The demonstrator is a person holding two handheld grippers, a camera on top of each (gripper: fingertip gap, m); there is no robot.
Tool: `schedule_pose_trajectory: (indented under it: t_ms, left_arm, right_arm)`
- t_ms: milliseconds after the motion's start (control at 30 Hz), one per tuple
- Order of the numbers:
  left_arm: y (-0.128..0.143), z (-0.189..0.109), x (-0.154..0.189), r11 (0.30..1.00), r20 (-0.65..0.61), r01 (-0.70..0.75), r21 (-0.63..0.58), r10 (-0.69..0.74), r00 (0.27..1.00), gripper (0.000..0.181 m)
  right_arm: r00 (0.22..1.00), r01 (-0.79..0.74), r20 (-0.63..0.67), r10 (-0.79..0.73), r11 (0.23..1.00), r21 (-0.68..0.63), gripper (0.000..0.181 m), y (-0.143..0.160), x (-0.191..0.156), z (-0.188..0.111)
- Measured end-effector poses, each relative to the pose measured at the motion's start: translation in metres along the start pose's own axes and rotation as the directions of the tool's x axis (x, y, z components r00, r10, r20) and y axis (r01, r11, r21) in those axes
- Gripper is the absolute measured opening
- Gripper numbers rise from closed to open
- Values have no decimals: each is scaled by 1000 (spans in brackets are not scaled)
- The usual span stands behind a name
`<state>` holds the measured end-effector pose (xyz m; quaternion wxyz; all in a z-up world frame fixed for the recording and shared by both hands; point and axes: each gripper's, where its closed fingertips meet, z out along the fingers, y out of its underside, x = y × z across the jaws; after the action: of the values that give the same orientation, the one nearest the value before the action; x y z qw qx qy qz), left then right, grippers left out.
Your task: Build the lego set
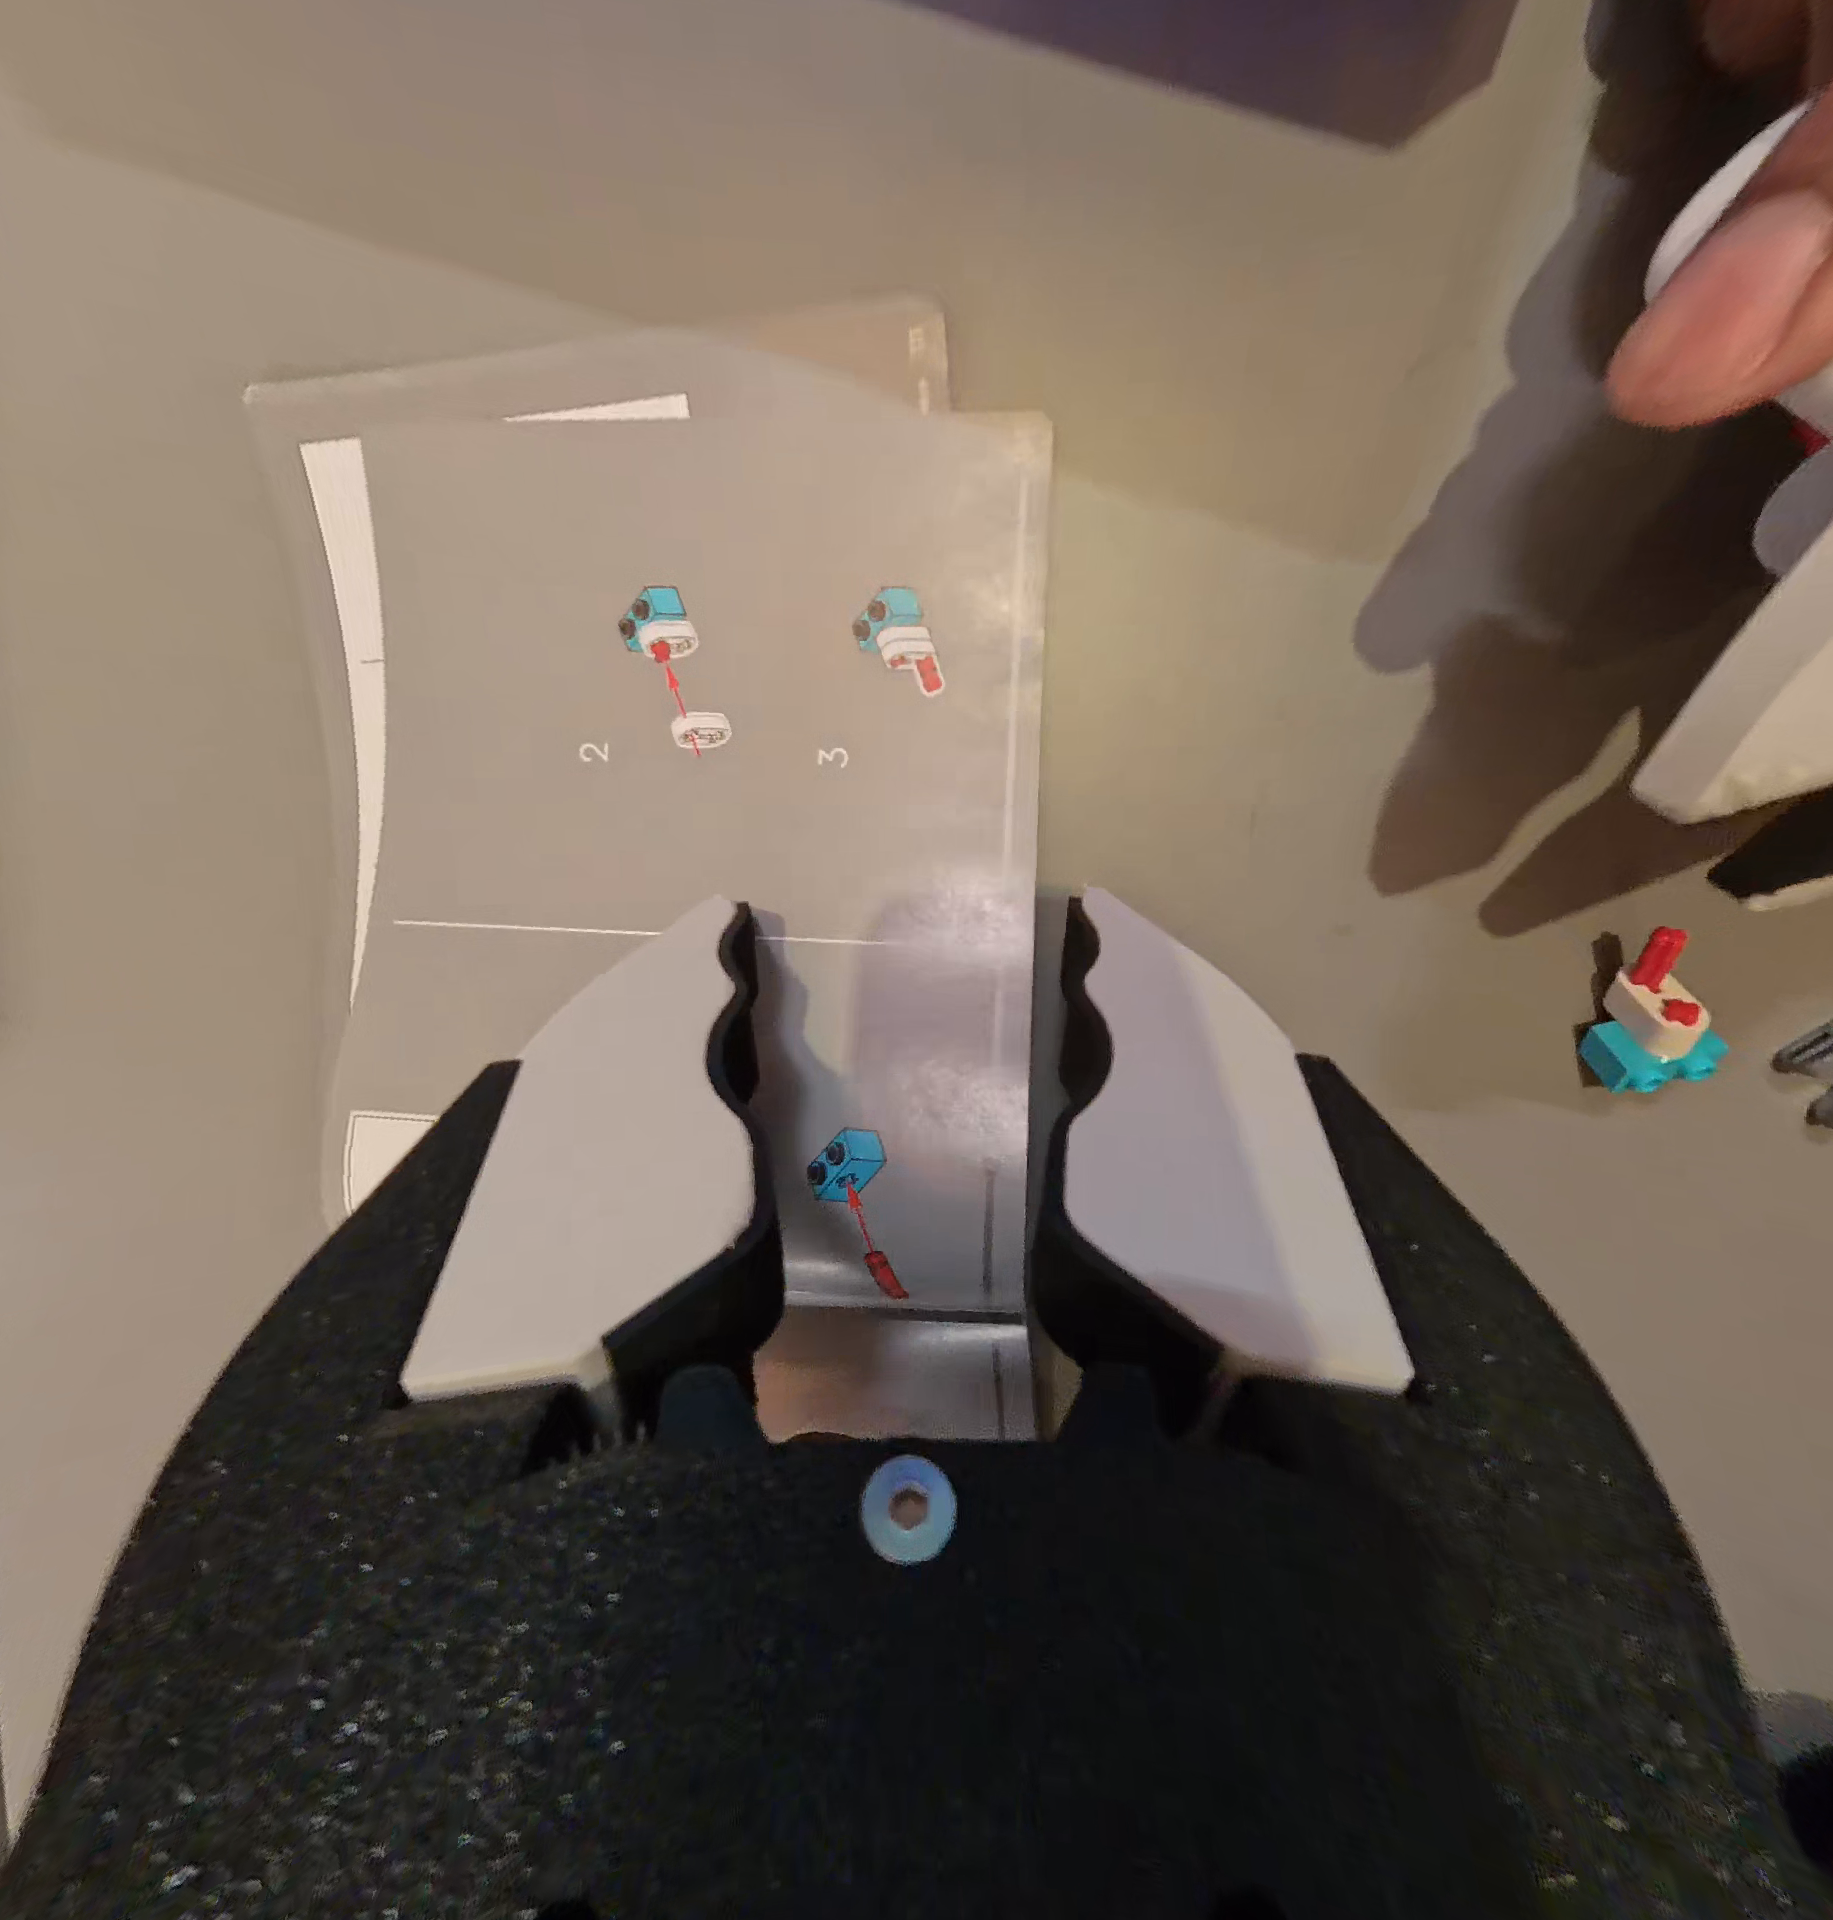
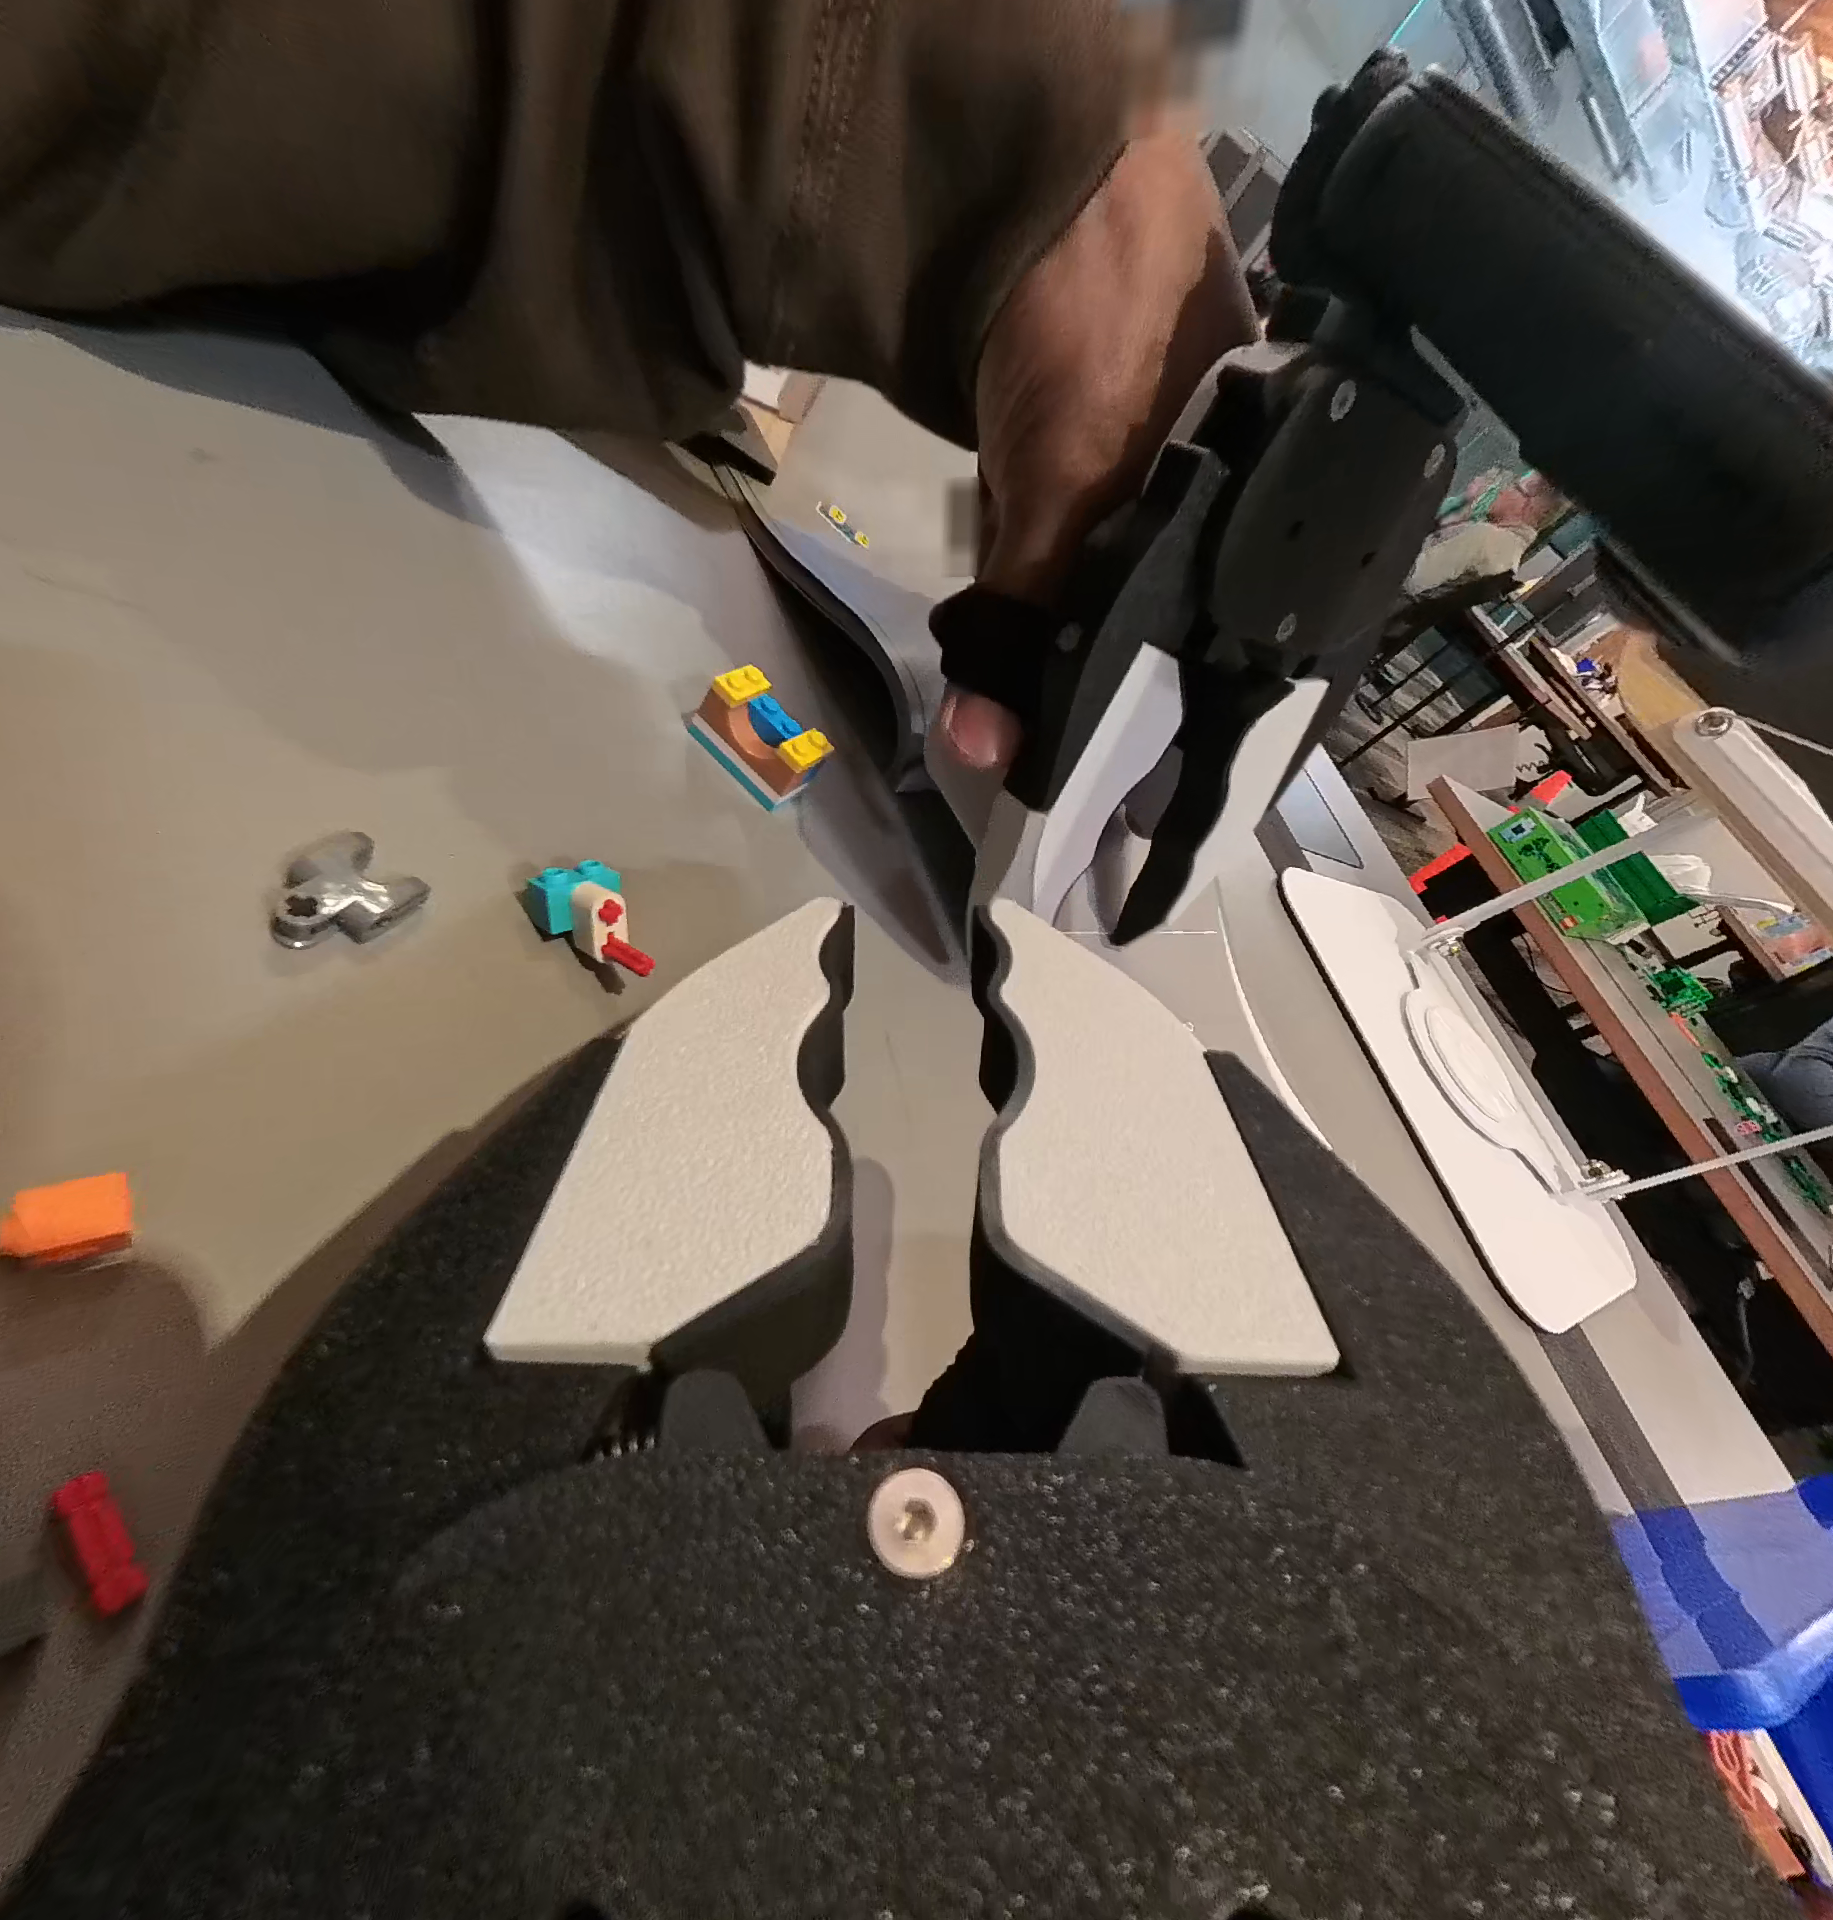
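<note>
My left gripper (image 1: 907, 914) is open and empty. It hovers over the open instruction booklet (image 1: 683, 623), which lies under a clear sheet (image 1: 1031, 623). A small build of a teal brick, a white piece and red pins (image 1: 1650, 1023) stands on the table to its right. In the right wrist view the same build (image 2: 585, 909) lies left of my right gripper (image 2: 912, 920), whose jaws are a little apart with nothing between them. The left gripper (image 2: 1057, 914) shows just beyond it, held by a hand (image 2: 1078, 416) over the booklet's pages (image 2: 860, 644).
A grey metal-look piece (image 2: 346, 894), a yellow, blue and brown arch build (image 2: 766, 738), an orange brick (image 2: 65, 1216) and a red piece (image 2: 96, 1543) lie on the grey table (image 2: 216, 623). A white stand (image 2: 1463, 1091) and a blue bin (image 2: 1785, 1621) are at the right. About 9 cm separates my right fingertips from the grey metal-look piece (image 2: 346, 894).
</note>
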<state>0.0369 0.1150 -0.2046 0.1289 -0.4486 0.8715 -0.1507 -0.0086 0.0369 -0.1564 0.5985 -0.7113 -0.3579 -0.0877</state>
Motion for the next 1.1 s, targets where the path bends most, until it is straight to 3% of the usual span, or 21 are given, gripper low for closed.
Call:
schedule_pose_trajectory:
  t_ms: [267, 500, 767, 1100]
  left_arm:
    - [9, -13, -2, 1000, 17, -6, -27, 7, 1000, 54]
    - [16, -27, -6, 1000, 38, 5, -26, -4, 999, 53]
    - [20, -40, -8, 1000, 52, 13, -8, -12, 999, 53]
    - [23, -50, -8, 999, 45, 27, 29, -29, 999, 53]
  right_arm:
    - [1000, -11, -22, 11, 1000, -25, 21, 4, 4, 1]
    - [988, -54, -152, 27, 983, -177, 19, 26, 24, 6]
    - [970, -72, -241, -31, 911, -406, 21, 55, 36, 17]
    - [965, -114, -262, -14, 878, -466, 28, 60, 46, 37]
